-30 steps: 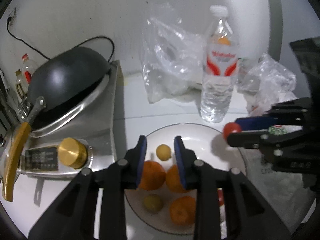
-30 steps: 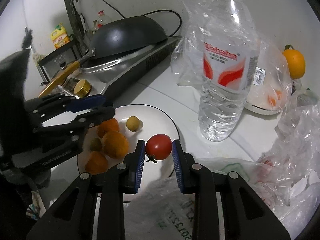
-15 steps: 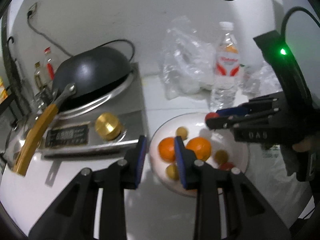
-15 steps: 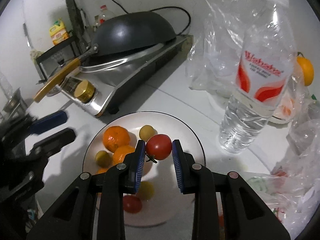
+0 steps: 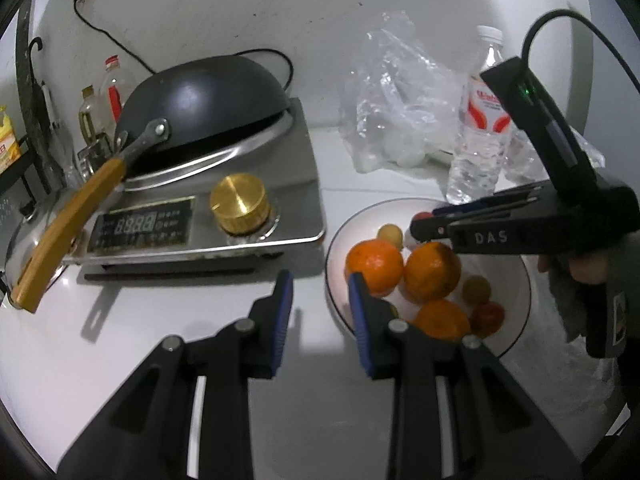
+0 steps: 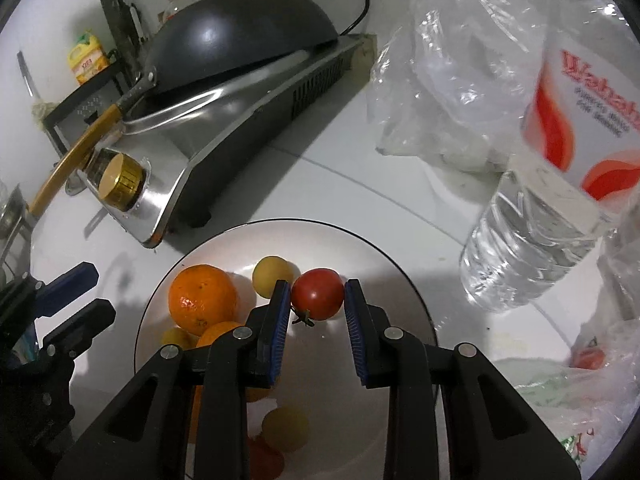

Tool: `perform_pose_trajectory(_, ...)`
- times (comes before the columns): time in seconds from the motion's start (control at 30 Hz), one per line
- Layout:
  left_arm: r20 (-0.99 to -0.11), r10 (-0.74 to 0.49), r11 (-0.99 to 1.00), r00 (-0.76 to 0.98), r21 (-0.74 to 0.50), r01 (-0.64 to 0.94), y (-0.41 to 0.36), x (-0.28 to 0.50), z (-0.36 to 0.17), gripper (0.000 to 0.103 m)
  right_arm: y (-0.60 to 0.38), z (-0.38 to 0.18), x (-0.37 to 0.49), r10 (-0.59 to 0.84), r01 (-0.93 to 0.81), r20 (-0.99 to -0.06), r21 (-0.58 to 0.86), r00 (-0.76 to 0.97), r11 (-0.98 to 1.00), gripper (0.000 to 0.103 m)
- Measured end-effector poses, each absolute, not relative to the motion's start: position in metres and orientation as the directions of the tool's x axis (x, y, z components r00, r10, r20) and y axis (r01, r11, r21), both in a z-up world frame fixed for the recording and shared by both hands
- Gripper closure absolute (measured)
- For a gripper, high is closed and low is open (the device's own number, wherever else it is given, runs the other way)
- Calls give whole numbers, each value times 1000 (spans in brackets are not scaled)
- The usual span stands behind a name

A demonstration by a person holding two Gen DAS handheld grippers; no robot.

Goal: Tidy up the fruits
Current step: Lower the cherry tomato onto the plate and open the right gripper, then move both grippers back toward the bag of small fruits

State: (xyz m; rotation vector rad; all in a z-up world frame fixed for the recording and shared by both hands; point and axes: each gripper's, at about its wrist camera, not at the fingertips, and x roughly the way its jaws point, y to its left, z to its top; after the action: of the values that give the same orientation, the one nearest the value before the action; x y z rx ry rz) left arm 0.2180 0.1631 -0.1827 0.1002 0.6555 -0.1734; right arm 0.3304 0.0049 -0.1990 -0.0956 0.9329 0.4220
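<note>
A white plate on the counter holds three oranges, small yellow fruits and a red tomato. My right gripper is shut on another red tomato, held just above the plate's far half, beside a yellow fruit. In the left wrist view that gripper reaches in from the right over the oranges. My left gripper hovers at the plate's left rim, jaws drawn close with nothing between them. It also shows at the left edge of the right wrist view.
An induction cooker with a gold knob and a black wok stands left of the plate. Behind the plate are a water bottle and crumpled clear bags. More bags lie at the right.
My left gripper has drawn back from over the fruit to the plate's left rim. My right gripper has carried the tomato in over the plate and lower.
</note>
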Motion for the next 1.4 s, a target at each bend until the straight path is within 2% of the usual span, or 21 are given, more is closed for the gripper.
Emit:
perform_pose_trajectory(0.47,-591,-177,973,787,15,231,154,202,-172,71,-2,-172,298,294,-400,-759,48,581,915,70)
perform_pose_trajectory(0.53,-585,-186,971,789,15,240,150,197,-168,66,-6,-167,288,287,-399,-756,38,588,916,70)
perform_pose_trajectory(0.6,-577,-203,969,791,-3,247,147,191,-163,47,-11,-161,278,284,-396,-750,32,597,918,70)
perform_pose_trajectory(0.8,-549,-238,962,801,-20,273,135,173,-148,47,-26,-146,250,274,-384,-730,18,626,923,70)
perform_pose_trajectory(1.03,-564,-253,957,786,-24,290,118,163,-140,47,-43,-133,223,279,-377,-708,20,648,926,70)
perform_pose_trajectory(1.4,-563,-287,931,775,25,363,73,140,-129,47,-86,-127,189,290,-358,-684,45,669,932,70)
